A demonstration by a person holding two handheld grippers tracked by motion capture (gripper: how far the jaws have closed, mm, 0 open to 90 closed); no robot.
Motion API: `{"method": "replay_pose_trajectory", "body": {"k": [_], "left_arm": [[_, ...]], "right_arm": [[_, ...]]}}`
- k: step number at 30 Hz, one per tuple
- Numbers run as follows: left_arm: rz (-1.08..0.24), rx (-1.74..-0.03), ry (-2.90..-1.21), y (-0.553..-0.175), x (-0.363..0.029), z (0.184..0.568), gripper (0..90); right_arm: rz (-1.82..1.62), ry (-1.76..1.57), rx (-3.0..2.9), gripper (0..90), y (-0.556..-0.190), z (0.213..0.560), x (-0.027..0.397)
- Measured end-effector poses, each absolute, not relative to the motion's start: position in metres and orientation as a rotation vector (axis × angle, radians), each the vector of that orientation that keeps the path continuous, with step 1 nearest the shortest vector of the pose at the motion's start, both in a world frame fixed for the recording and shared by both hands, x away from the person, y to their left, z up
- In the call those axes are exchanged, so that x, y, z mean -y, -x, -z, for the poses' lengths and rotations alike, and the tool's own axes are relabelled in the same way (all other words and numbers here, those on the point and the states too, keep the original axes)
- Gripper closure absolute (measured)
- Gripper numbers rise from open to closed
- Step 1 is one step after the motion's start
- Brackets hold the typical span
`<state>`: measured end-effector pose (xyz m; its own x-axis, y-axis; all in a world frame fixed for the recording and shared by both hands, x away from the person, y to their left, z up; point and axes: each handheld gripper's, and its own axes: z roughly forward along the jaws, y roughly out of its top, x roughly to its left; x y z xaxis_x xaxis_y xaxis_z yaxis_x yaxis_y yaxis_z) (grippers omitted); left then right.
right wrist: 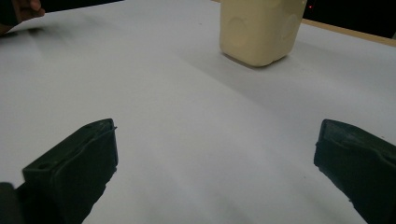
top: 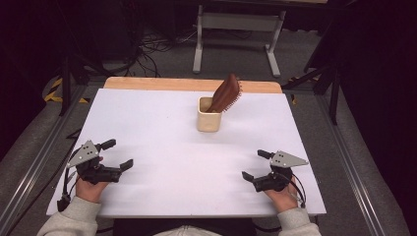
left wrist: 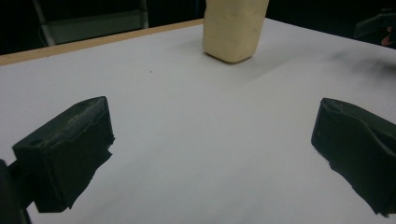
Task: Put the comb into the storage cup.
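Note:
A cream square cup [top: 208, 118] stands on the white table [top: 162, 128] a little right of centre, toward the back. A brown wooden hairbrush [top: 226, 93] leans in it, head up and tilted right, bristles facing right. My left gripper [top: 118, 154] rests open near the front left edge, held by a hand, with nothing between its jaws. My right gripper [top: 255, 164] rests open near the front right edge, also empty. The cup [left wrist: 233, 30] appears far ahead in the left gripper view, and the cup [right wrist: 259, 30] likewise in the right gripper view.
A wooden strip [top: 192, 84] runs along the table's far edge. Behind it stands a white metal frame [top: 236, 34] on a grey floor with cables. Black stand legs [top: 319, 73] rise at the back right. Metal rails [top: 34, 167] flank the table.

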<state>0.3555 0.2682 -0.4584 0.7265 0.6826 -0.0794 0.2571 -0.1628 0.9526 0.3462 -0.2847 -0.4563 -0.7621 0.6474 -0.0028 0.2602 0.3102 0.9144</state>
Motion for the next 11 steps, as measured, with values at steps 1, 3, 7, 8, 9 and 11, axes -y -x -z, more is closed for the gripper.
{"method": "replay_pose_trajectory", "body": {"k": [1,3,7,8,9,11], "left_arm": [[-0.448,-0.756,-1.736,-0.3552,-0.2681,0.4586,0.1],[-0.453,-0.758,-1.736,-0.3551,-0.268,0.4585,0.1],[-0.453,-0.763,-1.737,-0.3553,-0.2678,0.4587,0.1],[-0.455,-0.764,-1.738,-0.3553,-0.2679,0.4587,0.1],[-0.46,-0.767,-1.739,-0.3553,-0.2679,0.4586,0.1],[-0.475,-0.77,-1.749,-0.3554,-0.2679,0.4584,0.1]], "right_arm": [[-1.437,-0.811,-2.21,0.1,-0.3463,0.4563,0.285],[-1.438,-0.816,-2.209,0.1,-0.3463,0.4562,0.2853],[-1.437,-0.82,-2.207,0.1,-0.3462,0.4561,0.2856],[-1.436,-0.821,-2.209,0.1,-0.3463,0.4562,0.2856],[-1.438,-0.82,-2.209,0.1,-0.3463,0.4561,0.2856],[-1.439,-0.817,-2.207,0.1,-0.3462,0.4559,0.2857]]}}
